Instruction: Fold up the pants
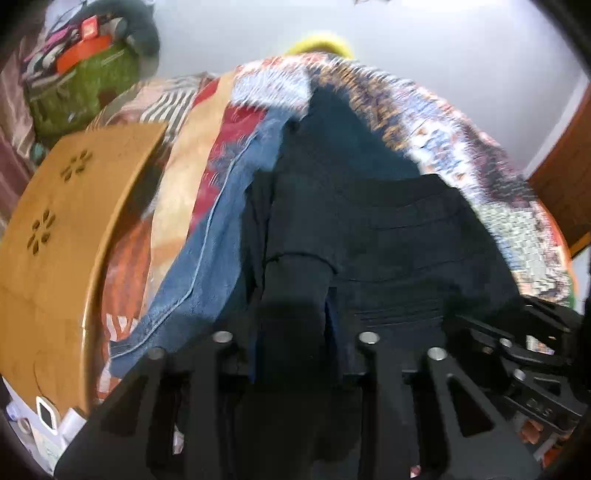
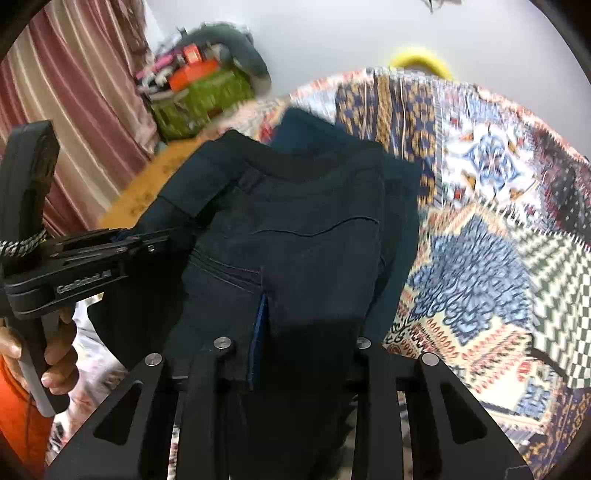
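Dark navy pants fill the space between the fingers of my right tongs, a fold of the cloth bunched there; whether the pads press it I cannot tell. My left tongs likewise have dark cloth of the pants running down between the fingers, the grip itself hidden. From the right wrist my left hand shows at the edge, wrapped round the black handle of its tongs, whose tips reach the pants' side. The pants lie spread on a patterned bedspread of blue, orange and white, with a pair of lighter blue jeans just beside them. Far back, a green bag is heaped with an orange box and blurred oddments. A wooden headboard with flower cut-outs edges the bed. Striped pink curtains hang at the left, a pale wall behind.
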The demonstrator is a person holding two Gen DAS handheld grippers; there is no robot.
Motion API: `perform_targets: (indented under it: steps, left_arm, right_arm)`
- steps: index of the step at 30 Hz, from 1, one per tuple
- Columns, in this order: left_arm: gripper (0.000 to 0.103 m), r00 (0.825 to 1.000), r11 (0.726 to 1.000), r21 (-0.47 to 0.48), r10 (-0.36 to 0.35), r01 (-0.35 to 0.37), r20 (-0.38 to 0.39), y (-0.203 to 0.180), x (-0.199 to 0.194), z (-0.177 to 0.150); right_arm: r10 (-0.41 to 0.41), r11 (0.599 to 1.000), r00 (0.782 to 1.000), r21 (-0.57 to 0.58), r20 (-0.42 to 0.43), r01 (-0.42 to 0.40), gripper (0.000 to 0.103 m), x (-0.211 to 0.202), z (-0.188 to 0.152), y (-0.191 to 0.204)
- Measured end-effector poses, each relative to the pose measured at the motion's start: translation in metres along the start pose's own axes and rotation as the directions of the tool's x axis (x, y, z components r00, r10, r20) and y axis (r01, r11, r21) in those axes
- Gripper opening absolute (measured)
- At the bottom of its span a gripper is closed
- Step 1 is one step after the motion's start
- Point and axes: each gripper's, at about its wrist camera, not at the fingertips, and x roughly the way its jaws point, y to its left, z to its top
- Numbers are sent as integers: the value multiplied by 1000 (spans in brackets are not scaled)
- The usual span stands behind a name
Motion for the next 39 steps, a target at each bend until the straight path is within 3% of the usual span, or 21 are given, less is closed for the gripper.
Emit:
perform_targets:
  steps: [5, 10, 15, 18, 21, 24, 31, 33, 37, 39]
  left_arm:
    - [46, 1000, 1000, -14, -13, 13, 8, 3, -10, -8]
    - [46, 997, 997, 29, 71, -72, 39, -4, -56, -15]
    - [46, 986, 994, 56, 80, -89, 145, -18, -136, -24]
    - [46, 968, 993, 71, 76, -96, 238, -33, -198, -34]
    - [46, 940, 992, 85, 59, -92, 337, -51, -263, -51]
    - [46, 896, 991, 96, 41, -93, 442, -71, -329, -77]
    - [46, 772, 987, 118, 10, -109, 636, -110, -447, -154]
    - [48, 748, 987, 113, 10, -113, 663, -117, -465, -175]
    - [75, 686, 986, 92, 31, -142, 726, -130, -491, -221]
    - [80, 680, 986, 88, 32, -142, 733, -132, -497, -237]
  right_arm:
    - [-49, 999, 998, -8, -49, 49, 43, 3, -9, -5]
    - [-119, 991, 992, -69, -46, 116, 43, -22, -18, 2]
    - [-115, 989, 991, -90, 67, 121, 43, -86, -18, 10]
    - [-96, 988, 980, -100, 175, 115, 43, -142, -19, 24]
    - [-69, 988, 954, -112, 293, 106, 43, -205, -25, 41]
    - [-30, 989, 916, -119, 400, 85, 43, -269, -38, 60]
    - [37, 982, 810, -172, 585, 80, 43, -373, -88, 114]
    - [42, 980, 785, -179, 618, 88, 43, -387, -105, 131]
    - [34, 979, 743, -174, 669, 111, 46, -410, -143, 152]
    - [22, 980, 733, -160, 679, 119, 58, -415, -155, 155]
